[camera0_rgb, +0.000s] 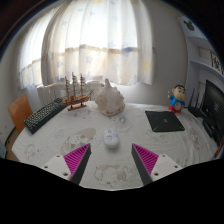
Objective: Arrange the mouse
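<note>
The hand-held gripper (112, 163) hangs released above a pale, speckled surface (60, 135), its two fingers spread wide apart with the magenta pads (77, 160) facing one another and nothing caught between them. The mouse (111, 139), small and whitish, lies on the surface just ahead of the fingers, about midway between the two tips and clear of both.

Beyond the mouse, further from the fingers, a large pale conch shell (109, 101) stands near the far side of the surface. To the left of the shell is a model sailing ship (77, 95) on a stand, and further left a dark keyboard (43, 117) lies at a slant near the surface's edge. Ahead and to the right of the fingers a black mouse pad (164, 121) lies flat, and beyond it stands a small cartoon figurine (176, 100) in blue and red. A wooden chair (19, 113) is at the far left, and sheer white curtains (95, 40) cover a bright window behind everything.
</note>
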A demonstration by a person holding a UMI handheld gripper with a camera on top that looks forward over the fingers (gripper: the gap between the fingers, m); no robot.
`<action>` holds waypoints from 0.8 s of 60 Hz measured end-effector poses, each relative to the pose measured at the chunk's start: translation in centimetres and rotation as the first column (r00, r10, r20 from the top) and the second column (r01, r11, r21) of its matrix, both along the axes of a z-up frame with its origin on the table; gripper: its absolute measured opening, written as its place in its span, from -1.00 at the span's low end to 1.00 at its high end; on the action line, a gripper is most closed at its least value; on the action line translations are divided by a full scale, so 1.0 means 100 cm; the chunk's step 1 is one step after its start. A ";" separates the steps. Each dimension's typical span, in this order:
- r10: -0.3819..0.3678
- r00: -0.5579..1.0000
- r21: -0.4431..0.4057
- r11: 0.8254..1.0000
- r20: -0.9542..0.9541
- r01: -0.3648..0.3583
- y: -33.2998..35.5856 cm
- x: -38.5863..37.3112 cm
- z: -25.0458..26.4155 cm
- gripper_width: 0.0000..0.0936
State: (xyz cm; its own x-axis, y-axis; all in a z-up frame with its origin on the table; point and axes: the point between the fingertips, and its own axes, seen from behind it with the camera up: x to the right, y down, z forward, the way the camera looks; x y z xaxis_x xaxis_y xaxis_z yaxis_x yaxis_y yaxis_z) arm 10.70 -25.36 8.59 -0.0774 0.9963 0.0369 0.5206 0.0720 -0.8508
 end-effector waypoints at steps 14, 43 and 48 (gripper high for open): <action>-0.008 1.000 0.019 1.000 0.005 0.008 -0.002 -0.061 -0.043 0.82; -0.049 0.997 0.036 0.998 0.056 0.047 0.009 -0.132 -0.095 0.83; -0.054 0.997 0.035 0.998 0.061 0.052 0.010 -0.141 -0.097 0.83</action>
State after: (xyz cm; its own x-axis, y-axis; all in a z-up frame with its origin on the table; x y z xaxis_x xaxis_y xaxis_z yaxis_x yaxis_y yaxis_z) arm -3.42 -24.32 -1.14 -0.0274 0.9974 0.0666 0.5763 0.0702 -0.8142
